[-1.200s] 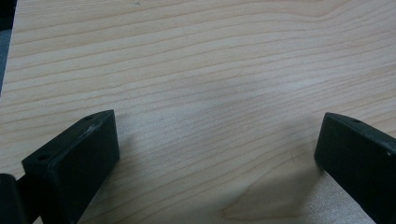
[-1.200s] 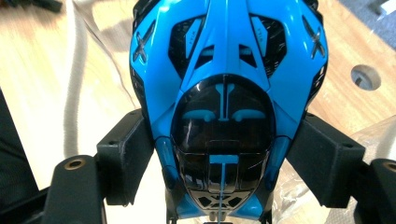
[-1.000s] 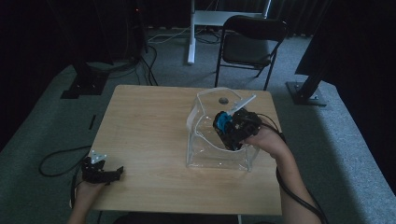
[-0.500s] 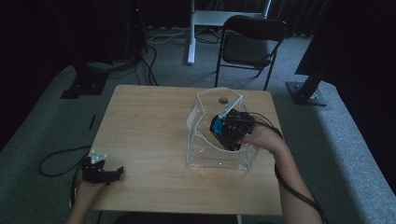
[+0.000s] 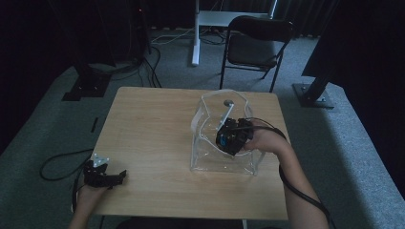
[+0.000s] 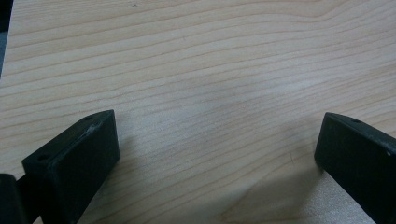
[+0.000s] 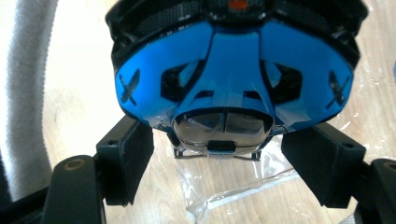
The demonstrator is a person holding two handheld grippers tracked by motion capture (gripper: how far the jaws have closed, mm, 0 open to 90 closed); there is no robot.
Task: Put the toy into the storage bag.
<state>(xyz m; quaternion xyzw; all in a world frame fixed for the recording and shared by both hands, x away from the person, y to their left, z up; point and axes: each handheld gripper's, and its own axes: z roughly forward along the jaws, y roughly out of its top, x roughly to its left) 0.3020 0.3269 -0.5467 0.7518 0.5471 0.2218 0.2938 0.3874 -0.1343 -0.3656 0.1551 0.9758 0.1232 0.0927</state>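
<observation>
Headlamp (image 7: pixel 233 79) in right tongs (image 7: pixel 219 163) inside clear bag (image 5: pixel 205 157).

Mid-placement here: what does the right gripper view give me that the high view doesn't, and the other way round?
Right gripper view: close detail of the blue headlamp, its clear front lens and the right gripper with a jaw at each side of it.
High view: the whole clear bag standing open on the table, the left gripper at the near edge, and a chair behind.
Both: the headlamp in the right gripper over the bag's plastic.
</observation>
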